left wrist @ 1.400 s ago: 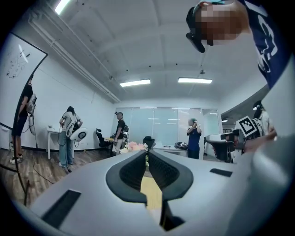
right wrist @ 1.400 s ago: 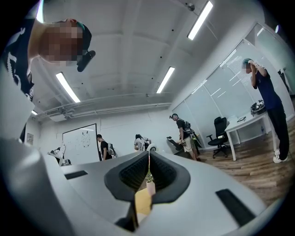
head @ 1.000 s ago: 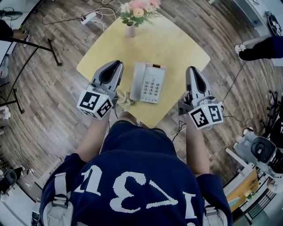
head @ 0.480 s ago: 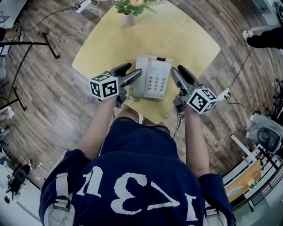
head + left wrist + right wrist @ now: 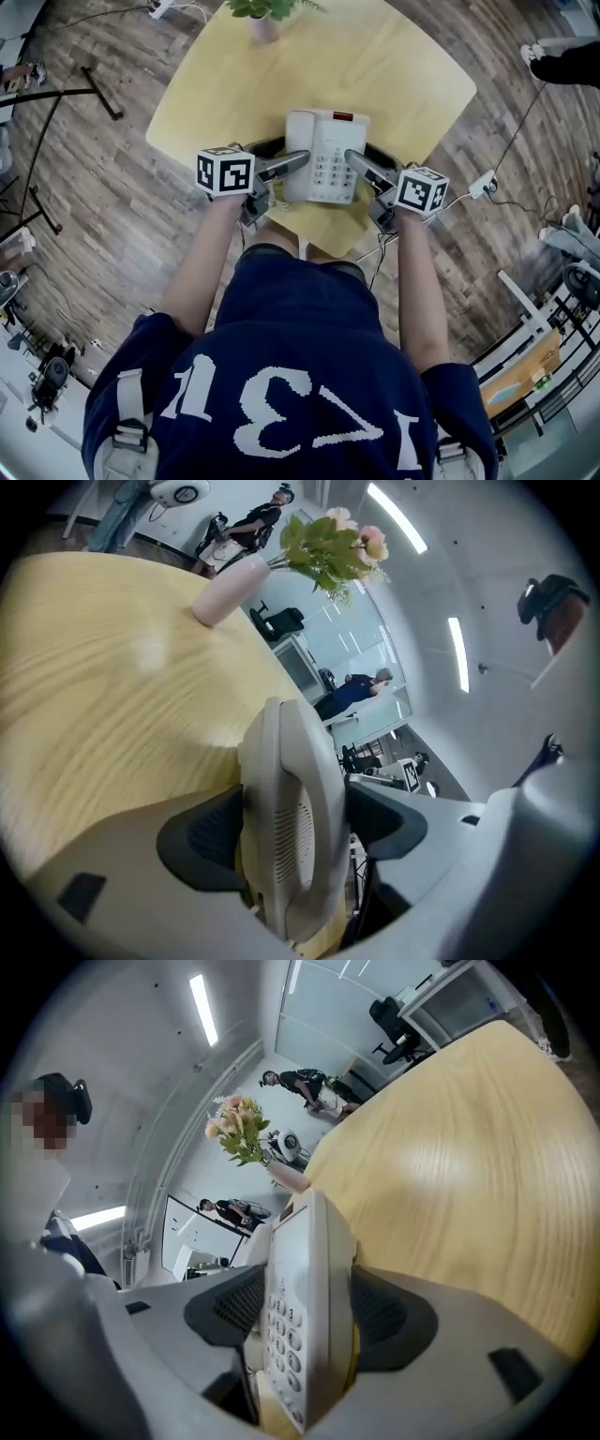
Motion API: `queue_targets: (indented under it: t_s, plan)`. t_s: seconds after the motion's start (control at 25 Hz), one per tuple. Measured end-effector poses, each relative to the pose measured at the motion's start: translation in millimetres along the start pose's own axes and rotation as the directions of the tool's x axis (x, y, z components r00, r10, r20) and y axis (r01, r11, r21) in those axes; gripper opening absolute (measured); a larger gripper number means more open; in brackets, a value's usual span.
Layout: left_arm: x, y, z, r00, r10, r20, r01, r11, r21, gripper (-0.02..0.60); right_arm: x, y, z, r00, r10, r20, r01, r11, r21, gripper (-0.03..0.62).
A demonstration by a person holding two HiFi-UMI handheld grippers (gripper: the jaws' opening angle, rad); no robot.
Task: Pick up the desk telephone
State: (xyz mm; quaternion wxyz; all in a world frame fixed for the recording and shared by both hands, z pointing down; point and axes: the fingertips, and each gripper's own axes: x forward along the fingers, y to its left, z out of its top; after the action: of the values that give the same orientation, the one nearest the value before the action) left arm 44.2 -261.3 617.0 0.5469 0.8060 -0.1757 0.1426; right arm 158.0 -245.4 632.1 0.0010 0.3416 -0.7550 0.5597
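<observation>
The white desk telephone (image 5: 328,150) lies near the front edge of the yellow wooden table (image 5: 234,84). My left gripper (image 5: 291,157) is at its left side. Its jaws are opening, and the handset edge (image 5: 291,761) stands between the dark pads, one toward the table, one over the top. My right gripper (image 5: 361,155) is at the phone's right side. Its jaws are also opening, and the keypad edge (image 5: 309,1241) stands between them. I see no pad squeezing the phone. My left gripper (image 5: 291,832) and my right gripper (image 5: 305,1312) are both rolled onto their sides.
A pink vase of flowers (image 5: 264,23) stands at the table's far edge, also visible as the vase (image 5: 230,602) and the flowers (image 5: 234,1129). Power strips (image 5: 483,183) and cables lie on the wood floor. A black stand (image 5: 94,89) is at the left. People stand far off.
Both grippers have come down and inward from the table's sides to the phone's left and right edges. They have rolled onto their sides, and their jaws have gone from shut to wide.
</observation>
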Motion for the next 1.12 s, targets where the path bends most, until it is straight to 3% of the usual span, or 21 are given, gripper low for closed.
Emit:
queue_targets:
  t_s: [0.12, 0.28, 0.52, 0.72, 0.88, 1.12]
  plan:
    - [4.9, 4.5, -1.8, 0.999, -0.038, 0.01, 0.038, 0.999, -0.025, 0.351, 7.4, -2.7, -1.6, 1.0, 0.003, -0.011, -0.003, 1.0, 0.0, 0.261]
    - [4.6, 4.5, -1.1, 0.991, -0.102, 0.083, 0.106, 0.993, -0.044, 0.36, 6.9, -10.3, 2.5, 0.999, -0.031, 0.029, 0.029, 0.998, 0.063, 0.235]
    - [2.7, 0.1, -3.2, 0.991, -0.084, 0.104, 0.086, 0.996, -0.023, 0.359, 0.1, -8.5, -1.2, 0.995, -0.064, 0.075, 0.059, 0.996, 0.06, 0.23]
    - [-4.5, -16.2, 1.8, 0.996, -0.071, 0.06, 0.067, 0.995, 0.072, 0.359, -10.1, 6.9, 0.0, 0.99, -0.059, 0.125, 0.055, 0.998, 0.035, 0.229]
    - [-20.4, -43.6, 30.4, 0.988, -0.091, 0.121, 0.073, 0.987, 0.146, 0.357, -18.8, 35.5, 20.5, 0.977, -0.026, 0.21, 0.022, 1.0, 0.021, 0.227]
    - [-45.7, -95.1, 82.6, 0.967, -0.145, 0.208, 0.076, 0.948, 0.308, 0.357, -33.7, 89.8, 76.9, 0.949, 0.05, 0.312, -0.009, 0.991, -0.132, 0.227]
